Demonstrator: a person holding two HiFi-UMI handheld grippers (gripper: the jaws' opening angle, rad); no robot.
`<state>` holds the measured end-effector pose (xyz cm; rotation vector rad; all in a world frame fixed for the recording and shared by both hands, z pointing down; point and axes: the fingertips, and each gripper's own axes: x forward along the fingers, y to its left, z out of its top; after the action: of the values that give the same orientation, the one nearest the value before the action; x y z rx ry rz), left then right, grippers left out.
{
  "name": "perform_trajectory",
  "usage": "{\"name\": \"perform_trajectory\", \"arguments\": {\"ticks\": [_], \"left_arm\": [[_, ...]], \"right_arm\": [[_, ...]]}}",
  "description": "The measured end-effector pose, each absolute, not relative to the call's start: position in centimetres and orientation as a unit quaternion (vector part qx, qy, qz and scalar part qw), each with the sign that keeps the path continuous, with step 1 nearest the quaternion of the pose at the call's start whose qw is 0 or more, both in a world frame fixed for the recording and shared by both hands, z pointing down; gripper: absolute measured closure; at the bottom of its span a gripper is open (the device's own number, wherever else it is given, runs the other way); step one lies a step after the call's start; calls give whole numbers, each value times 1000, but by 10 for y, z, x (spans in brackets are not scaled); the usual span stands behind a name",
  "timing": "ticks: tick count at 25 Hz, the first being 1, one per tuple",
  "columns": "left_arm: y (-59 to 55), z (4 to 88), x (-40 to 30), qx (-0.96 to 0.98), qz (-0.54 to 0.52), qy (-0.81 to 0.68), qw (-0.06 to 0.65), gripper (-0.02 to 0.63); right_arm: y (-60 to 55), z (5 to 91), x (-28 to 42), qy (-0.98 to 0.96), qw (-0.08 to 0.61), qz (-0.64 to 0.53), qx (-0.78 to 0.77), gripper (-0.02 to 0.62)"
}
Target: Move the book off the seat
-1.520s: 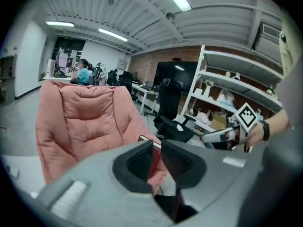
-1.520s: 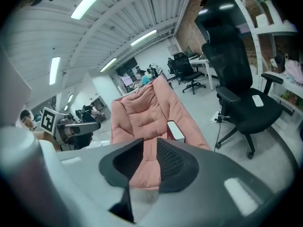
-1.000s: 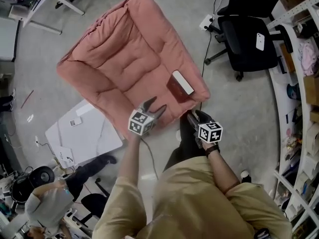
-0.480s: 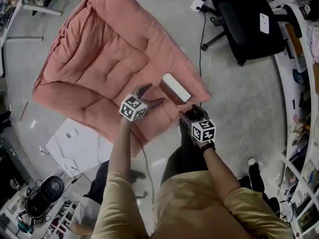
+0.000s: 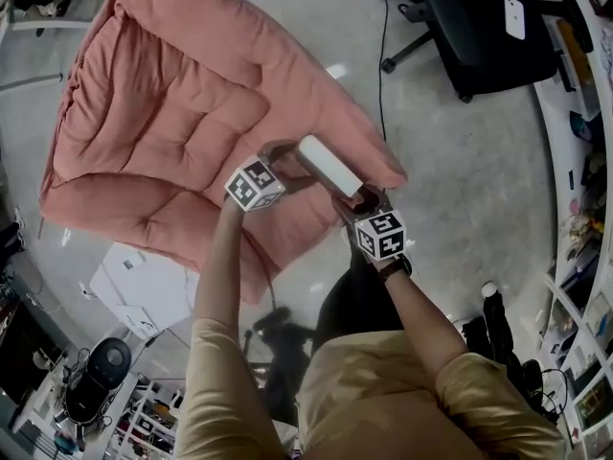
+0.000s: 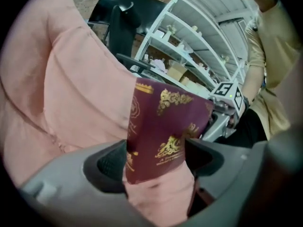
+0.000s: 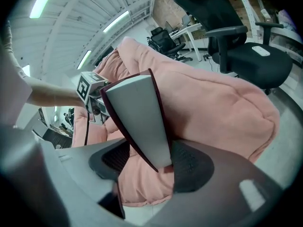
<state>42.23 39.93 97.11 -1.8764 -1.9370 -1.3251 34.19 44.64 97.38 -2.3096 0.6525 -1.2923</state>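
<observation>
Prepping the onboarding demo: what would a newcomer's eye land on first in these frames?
The big pink seat fills the upper left of the head view. At its near edge a maroon book with gold print sits between both grippers, the jaws of the left gripper opening and those of the right gripper closing. A black office chair stands upper right.

The book (image 5: 330, 164) is resting at the near right corner of the seat (image 5: 163, 113), on the padded arm by the front edge, lying aslant to that edge. It is showing a dark maroon hard cover stamped with gold ornaments and lettering, and a thick white page block. It is staying closed and tipping up on edge, with the page block facing upward. The seat, a salmon-pink, thickly quilted floor cushion with raised sides, is sitting on the grey floor.
</observation>
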Motion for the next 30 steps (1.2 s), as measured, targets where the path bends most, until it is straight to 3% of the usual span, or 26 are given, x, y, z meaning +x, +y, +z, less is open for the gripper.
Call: {"name": "perform_trajectory", "arguments": {"ticks": [3, 14, 20, 30], "left_arm": [[403, 976, 428, -619, -439, -646, 89, 286], [403, 935, 405, -640, -425, -633, 99, 317], [399, 869, 395, -697, -401, -591, 67, 345], [380, 717, 382, -790, -322, -516, 75, 391]], "right_arm": [[449, 979, 344, 234, 193, -476, -826, 360], [458, 941, 319, 258, 180, -478, -820, 365], [472, 878, 320, 299, 156, -441, -832, 368], [473, 750, 327, 447, 94, -368, -810, 373]]}}
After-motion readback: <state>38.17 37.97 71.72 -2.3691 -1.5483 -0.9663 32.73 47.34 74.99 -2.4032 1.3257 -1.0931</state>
